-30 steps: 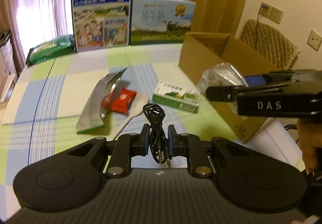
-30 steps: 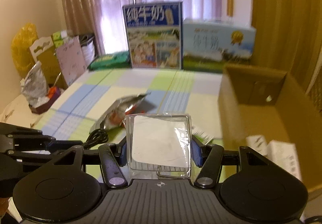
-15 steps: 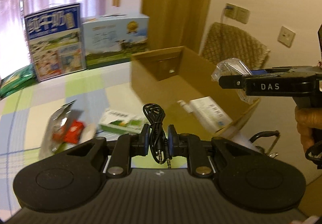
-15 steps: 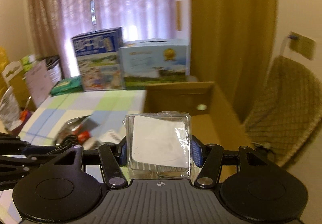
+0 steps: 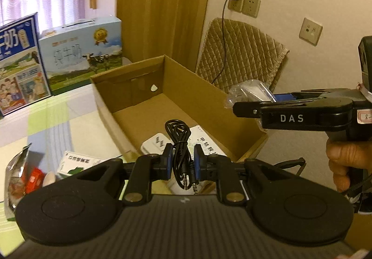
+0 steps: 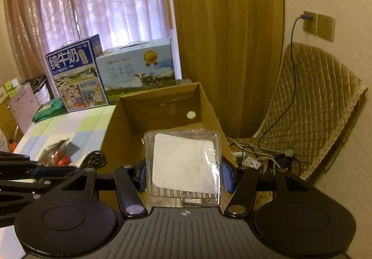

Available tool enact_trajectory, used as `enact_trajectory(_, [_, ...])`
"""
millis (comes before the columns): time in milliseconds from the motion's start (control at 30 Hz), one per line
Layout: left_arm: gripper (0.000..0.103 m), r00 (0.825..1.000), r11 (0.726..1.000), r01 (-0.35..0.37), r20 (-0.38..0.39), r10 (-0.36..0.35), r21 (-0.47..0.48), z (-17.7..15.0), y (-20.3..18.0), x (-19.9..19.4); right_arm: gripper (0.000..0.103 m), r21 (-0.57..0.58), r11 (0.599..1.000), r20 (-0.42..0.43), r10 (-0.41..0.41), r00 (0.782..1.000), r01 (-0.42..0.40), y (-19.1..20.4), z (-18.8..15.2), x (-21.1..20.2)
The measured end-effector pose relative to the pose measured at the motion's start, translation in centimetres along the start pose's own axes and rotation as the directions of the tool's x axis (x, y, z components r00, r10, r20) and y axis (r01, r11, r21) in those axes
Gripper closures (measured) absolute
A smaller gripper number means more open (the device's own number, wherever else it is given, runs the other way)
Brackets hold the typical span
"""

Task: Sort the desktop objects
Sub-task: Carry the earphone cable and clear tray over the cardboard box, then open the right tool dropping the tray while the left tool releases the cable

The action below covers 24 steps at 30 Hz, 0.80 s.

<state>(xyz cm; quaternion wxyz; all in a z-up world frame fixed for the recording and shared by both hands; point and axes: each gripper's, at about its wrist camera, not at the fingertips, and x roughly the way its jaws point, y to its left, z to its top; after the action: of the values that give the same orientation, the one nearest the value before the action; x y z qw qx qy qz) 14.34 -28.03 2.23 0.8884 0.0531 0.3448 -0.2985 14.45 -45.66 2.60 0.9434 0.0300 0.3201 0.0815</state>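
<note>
Left gripper (image 5: 183, 163) clamped on coiled black cable (image 5: 180, 140), right gripper (image 6: 183, 173) pinching clear plastic packet (image 6: 183, 163), both over cardboard box (image 5: 197, 87), snack bag (image 5: 17, 175) at box's 9 o'clock

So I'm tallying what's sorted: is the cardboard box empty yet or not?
Not empty. The cardboard box is open-topped, and a white adapter and a white printed packet already lie on its floor.
</note>
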Motion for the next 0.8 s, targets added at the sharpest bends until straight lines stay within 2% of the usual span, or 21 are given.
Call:
enact_trajectory(333, [0.088, 0.999, 1.000, 0.026, -0.045, -0.025, 0.008, 0.1, -0.2, 4.0, 0.047, 0.017, 1.000, -0.028, 0.007, 1.000, -0.007, -1.4, -0.1, 2.6])
enact_trajectory(567, [0.088, 1.000, 1.000, -0.008, -0.014, 0.007, -0.011, -0.2, 1.0, 3.1, 0.047, 0.021, 1.000, -0.048, 0.020, 0.999, -0.019, -1.5, -0.7, 3.4])
enact_trajectory(800, [0.086, 1.000, 1.000, -0.027, -0.015, 0.027, -0.016, -0.5, 1.8, 2.3, 0.047, 0.024, 0.999, -0.055, 0.039, 0.998, -0.037, -0.9, -0.7, 3.5])
